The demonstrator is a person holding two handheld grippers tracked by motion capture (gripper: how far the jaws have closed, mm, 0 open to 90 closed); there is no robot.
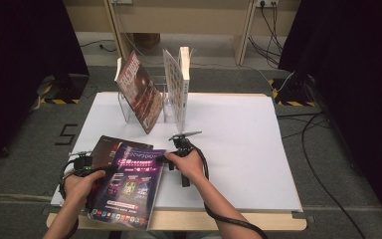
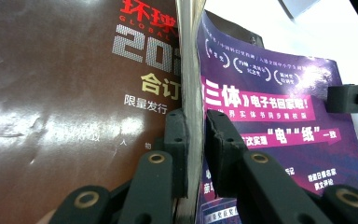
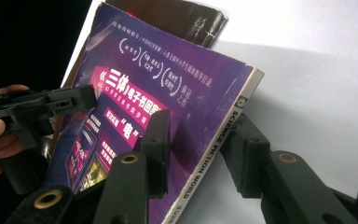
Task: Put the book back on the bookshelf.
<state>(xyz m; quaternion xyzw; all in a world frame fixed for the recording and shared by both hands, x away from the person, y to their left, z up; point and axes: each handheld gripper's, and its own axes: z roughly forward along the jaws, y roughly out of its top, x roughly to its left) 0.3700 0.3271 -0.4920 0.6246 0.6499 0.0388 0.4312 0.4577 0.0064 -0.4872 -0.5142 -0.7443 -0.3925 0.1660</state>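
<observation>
A purple magazine (image 1: 129, 184) lies at the table's near left, its left side raised off a brown magazine (image 1: 110, 145) beneath it. My left gripper (image 1: 99, 172) is shut on the purple magazine's page edge; in the left gripper view both pads (image 2: 175, 135) press the pages (image 2: 192, 93) between them. My right gripper (image 1: 168, 159) stands at the magazine's right edge. In the right gripper view its jaws (image 3: 200, 123) straddle the white spine (image 3: 223, 140), one over the cover and one behind, with a gap left, so it reads as open.
A clear rack (image 1: 129, 107) at the back of the white board (image 1: 238, 144) holds a leaning red magazine (image 1: 139, 92) and an upright white book (image 1: 179, 84). The brown magazine's cover (image 2: 65, 93) lies close under my left jaws. Cables cross the floor at the right.
</observation>
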